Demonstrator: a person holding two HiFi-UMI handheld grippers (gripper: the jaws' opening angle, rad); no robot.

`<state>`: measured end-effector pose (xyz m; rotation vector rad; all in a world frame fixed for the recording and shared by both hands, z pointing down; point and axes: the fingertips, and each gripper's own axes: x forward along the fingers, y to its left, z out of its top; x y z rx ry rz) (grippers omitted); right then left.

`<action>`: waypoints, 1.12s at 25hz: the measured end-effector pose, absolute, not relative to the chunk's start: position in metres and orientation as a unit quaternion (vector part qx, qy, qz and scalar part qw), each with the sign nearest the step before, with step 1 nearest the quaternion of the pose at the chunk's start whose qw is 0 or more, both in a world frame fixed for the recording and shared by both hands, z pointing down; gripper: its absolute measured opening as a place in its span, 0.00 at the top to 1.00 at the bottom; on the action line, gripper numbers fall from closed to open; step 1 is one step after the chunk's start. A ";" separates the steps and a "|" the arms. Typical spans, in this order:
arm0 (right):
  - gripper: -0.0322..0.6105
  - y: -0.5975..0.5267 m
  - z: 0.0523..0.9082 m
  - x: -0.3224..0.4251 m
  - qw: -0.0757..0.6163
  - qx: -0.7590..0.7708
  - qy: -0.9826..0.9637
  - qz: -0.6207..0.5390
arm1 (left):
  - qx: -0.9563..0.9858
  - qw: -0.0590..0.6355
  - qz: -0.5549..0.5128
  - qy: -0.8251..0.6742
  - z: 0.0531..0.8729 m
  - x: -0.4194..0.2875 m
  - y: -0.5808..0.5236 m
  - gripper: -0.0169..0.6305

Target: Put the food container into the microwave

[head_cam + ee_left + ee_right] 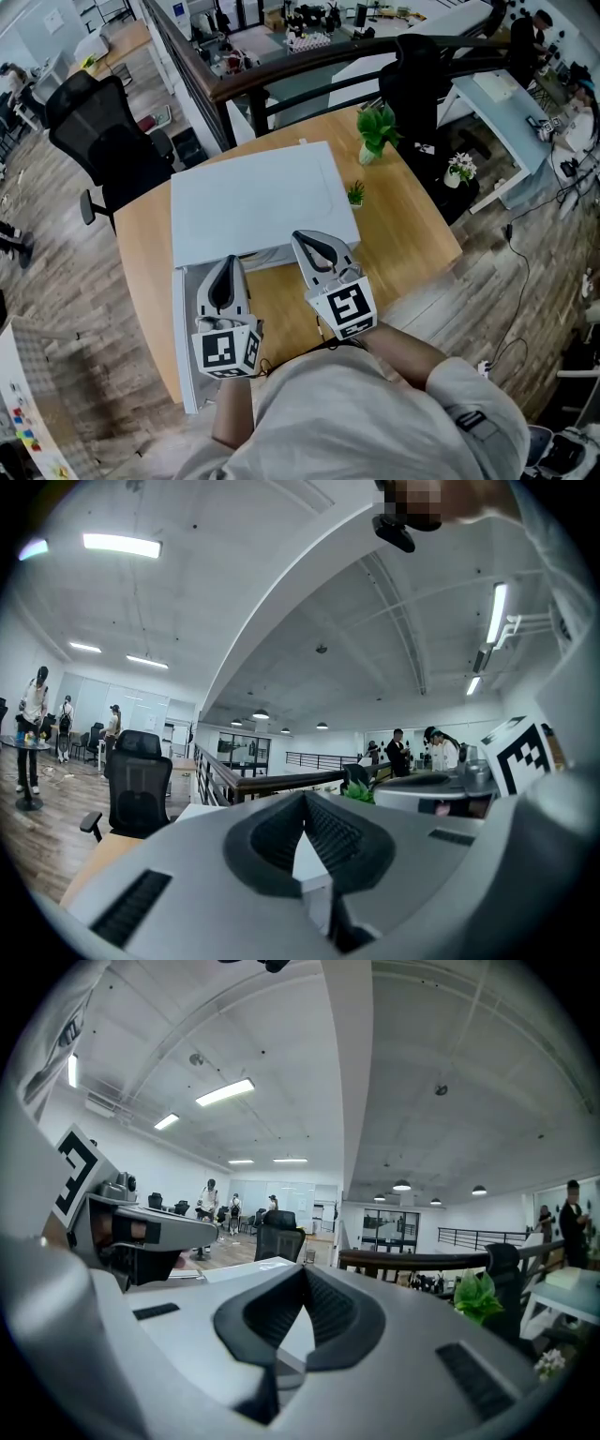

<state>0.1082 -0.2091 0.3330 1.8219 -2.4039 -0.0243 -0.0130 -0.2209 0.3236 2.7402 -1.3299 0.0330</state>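
Observation:
A white microwave (253, 202) stands on the wooden table (403, 234), seen from above. Its door (185, 356) hangs open toward me at the front left. No food container shows in any view. My left gripper (228, 262) is in front of the microwave by the open door, jaws shut with nothing between them (305, 797). My right gripper (302, 238) is held beside it at the microwave's front edge, also shut and empty (305, 1269). Both gripper views look level over the microwave's white top (239, 1271) into the office.
A leafy plant in a white pot (375, 131) and a tiny plant (356, 194) stand on the table to the microwave's right. A black office chair (103, 141) sits at the far left, another (417, 80) behind the table. A railing (309, 61) runs behind.

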 end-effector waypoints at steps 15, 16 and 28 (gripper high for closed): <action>0.95 -0.207 0.335 0.115 0.056 0.599 -0.799 0.003 | 0.898 0.052 0.017 -0.437 0.330 -0.006 -0.218 0.95; 0.95 -0.207 0.335 0.115 0.056 0.599 -0.799 0.003 | 0.898 0.052 0.017 -0.437 0.330 -0.006 -0.218 0.95; 0.95 -0.206 0.333 0.114 0.055 0.600 -0.798 0.003 | 0.897 0.054 0.017 -0.439 0.330 -0.009 -0.216 0.95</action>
